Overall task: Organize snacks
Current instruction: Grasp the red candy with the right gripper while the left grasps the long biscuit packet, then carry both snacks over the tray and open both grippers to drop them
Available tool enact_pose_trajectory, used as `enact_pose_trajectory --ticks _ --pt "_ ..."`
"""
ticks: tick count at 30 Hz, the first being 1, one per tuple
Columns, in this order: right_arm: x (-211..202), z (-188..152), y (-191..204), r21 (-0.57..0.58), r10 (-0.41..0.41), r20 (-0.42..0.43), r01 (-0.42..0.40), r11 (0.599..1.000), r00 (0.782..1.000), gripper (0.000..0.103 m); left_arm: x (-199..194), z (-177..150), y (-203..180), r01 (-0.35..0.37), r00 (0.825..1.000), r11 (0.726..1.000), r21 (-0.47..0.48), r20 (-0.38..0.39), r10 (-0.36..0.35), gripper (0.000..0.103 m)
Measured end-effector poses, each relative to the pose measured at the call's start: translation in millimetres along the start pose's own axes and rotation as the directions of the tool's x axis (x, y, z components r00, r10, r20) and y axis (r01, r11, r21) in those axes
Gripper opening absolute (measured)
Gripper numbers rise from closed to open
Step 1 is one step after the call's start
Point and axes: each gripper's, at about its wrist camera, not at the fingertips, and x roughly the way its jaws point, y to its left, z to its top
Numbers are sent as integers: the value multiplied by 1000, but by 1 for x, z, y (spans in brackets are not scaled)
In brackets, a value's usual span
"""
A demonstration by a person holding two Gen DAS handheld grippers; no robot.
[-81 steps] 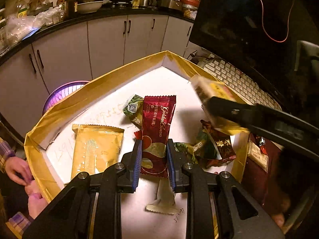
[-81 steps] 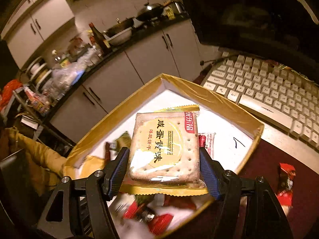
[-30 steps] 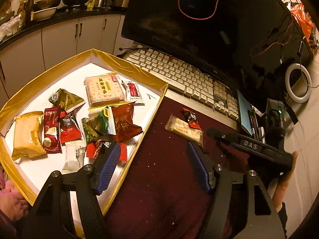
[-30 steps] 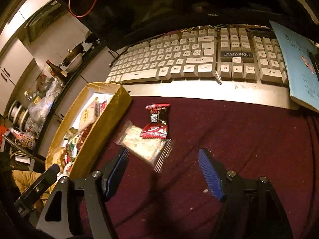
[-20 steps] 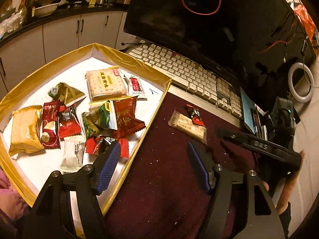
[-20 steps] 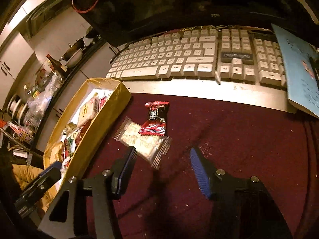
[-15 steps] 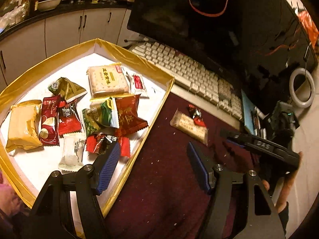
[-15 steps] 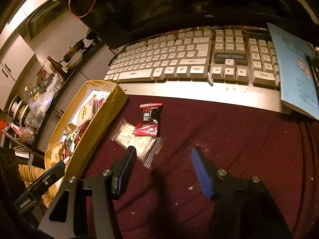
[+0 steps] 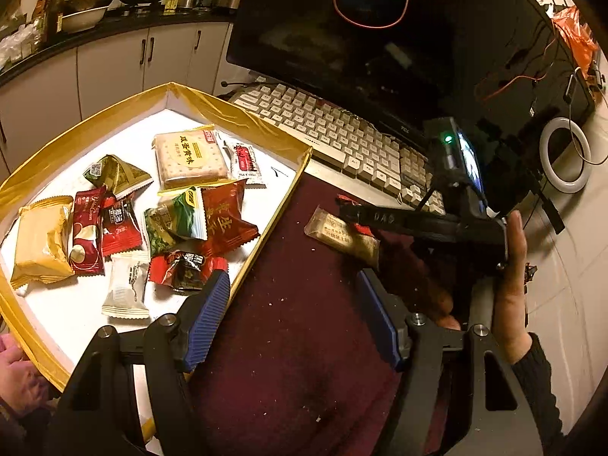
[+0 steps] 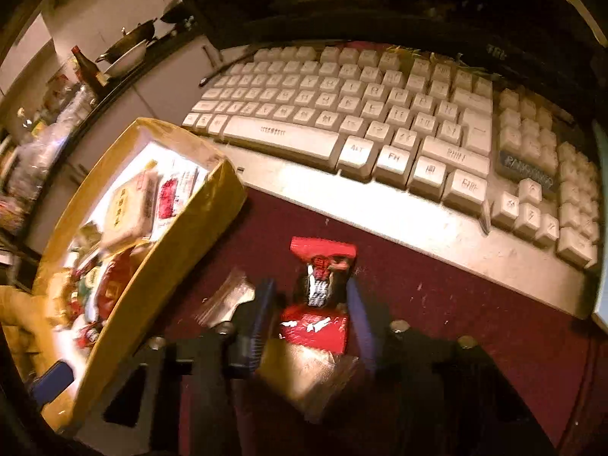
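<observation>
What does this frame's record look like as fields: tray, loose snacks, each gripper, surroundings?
tray: gold-edged white cardboard tray holding about a dozen wrapped snacks, square cracker pack at the back
loose snacks: small red candy wrapper lying on clear-wrapped biscuit bar, both on dark red mat
right gripper: fingers either side of the red wrapper; blurred, closure unclear
left gripper: open, empty, over tray edge
surroundings: beige keyboard behind mat

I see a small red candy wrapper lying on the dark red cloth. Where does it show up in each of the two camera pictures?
Left wrist view: the red candy wrapper is only a sliver right of centre, mostly hidden behind the right claw's dark finger, touching the clear cracker pack.
Right wrist view: it lies low in the centre, between the right claw's blue fingers.
Shared landmark: the white keyboard just beyond it.
</observation>
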Motion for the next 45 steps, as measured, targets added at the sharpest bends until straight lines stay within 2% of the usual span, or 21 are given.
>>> enact_pose_trajectory --ticks 4,8,12,14,17,20,23,27,30,33,38,41,43,44,45 --pt "-7 -8 -3 16 -17 25 17 1000 1000 25 2 0 -1 -3 1000 1000 1 -7 3 68" --pt "-42 -33 -29 89 52 110 -62 994 993 25 1 0 -5 -3 1000 1000 5 -6 3 68" --pt "-82 -72 -64 190 94 196 -132 973 976 25 6 -1 -16 0 999 1000 17 -32 1 68" --pt "-91 -93 -81 235 120 224 -174 956 967 25 9 1 -26 15 999 999 28 -48 -14 68" --pt "-94 -117 -99 277 112 243 -180 944 963 25 17 4 -41 52 997 998 32 -66 -50 68" --pt "-93 -132 -112 325 124 272 -212 922 954 25 37 12 -54 66 990 998 18 -124 -63 68" --pt "-90 -135 -110 324 118 299 -217 921 947 25 61 25 -66 21 989 1000 19 -146 -18 68" --pt "-86 -135 -106 311 98 287 -189 931 953 25 102 38 -66 -49 975 997 -66 -221 33 68" --pt "-86 -136 -110 323 98 286 -192 927 953 25 115 36 -74 -118 966 993 -29 -233 108 68" --pt "-85 -136 -112 332 114 288 -211 919 951 25 124 32 -75 -153 954 988 -32 -265 139 68" --pt "-85 -135 -110 326 135 294 -232 917 946 25 141 45 -78 -255 944 966 -30 -226 242 67" --pt "-86 -136 -110 327 127 297 -226 917 946 25 155 51 -88 -324 924 946 32 -205 323 67" --pt "-86 -137 -112 335 125 298 -226 915 947 25 162 46 -99 -363 909 924 122 -171 380 68" --pt "-86 -137 -113 341 125 297 -228 912 946 25 162 44 -101 -366 910 920 138 -152 385 68" --pt "-86 -137 -114 346 125 297 -229 910 947 25 160 41 -101 -359 916 922 148 -136 378 64"
